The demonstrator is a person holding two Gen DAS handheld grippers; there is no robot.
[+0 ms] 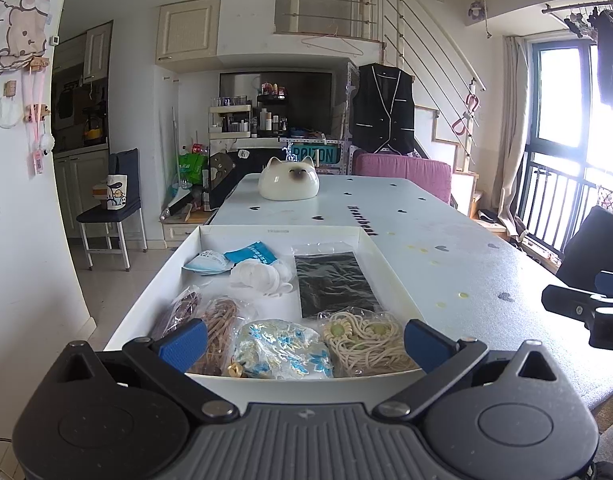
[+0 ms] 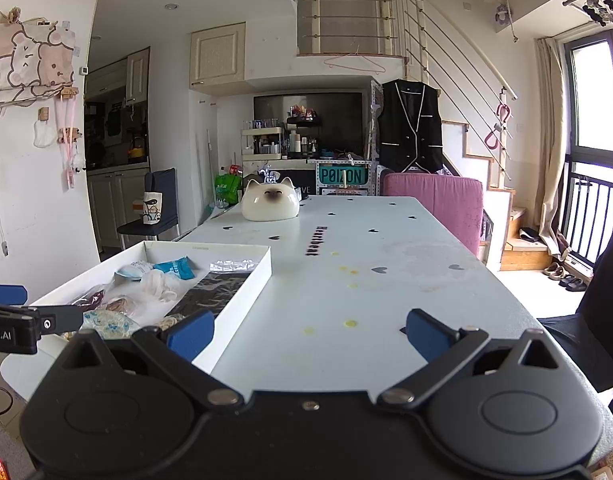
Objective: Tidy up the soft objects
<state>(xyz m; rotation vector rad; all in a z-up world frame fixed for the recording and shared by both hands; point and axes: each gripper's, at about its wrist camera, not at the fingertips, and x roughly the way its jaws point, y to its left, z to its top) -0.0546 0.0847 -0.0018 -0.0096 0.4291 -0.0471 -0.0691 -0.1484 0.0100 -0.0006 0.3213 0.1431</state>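
Left wrist view: left gripper spread wide, blue pads far apart, nothing pinched, hovering just over the near edge of a shallow white tray. Right under the pads, along the tray's near side: a bagged bundle of cream cord at the right, a bagged blue-and-silver embroidered piece in the middle, a bagged tan cord bundle beside that, and a darker brownish bag at the far left. Further in, a flat black sheet in clear plastic along the right half, a crumpled white fabric lump near the centre, then two small packets at the back, one blue and one whitish. All of it inside the tray, none out on the table.

Right wrist view: right gripper also spread wide and holding nothing, hanging over bare tabletop just right of the tray, left pad overlapping the tray's near right corner in the picture. Can't tell whether it actually touches. Left tool's arm poking in from the left edge.

Further out: cat-face ceramic thing at the far end of the table, pink cushioned seat behind that, black vest hanging by the staircase.
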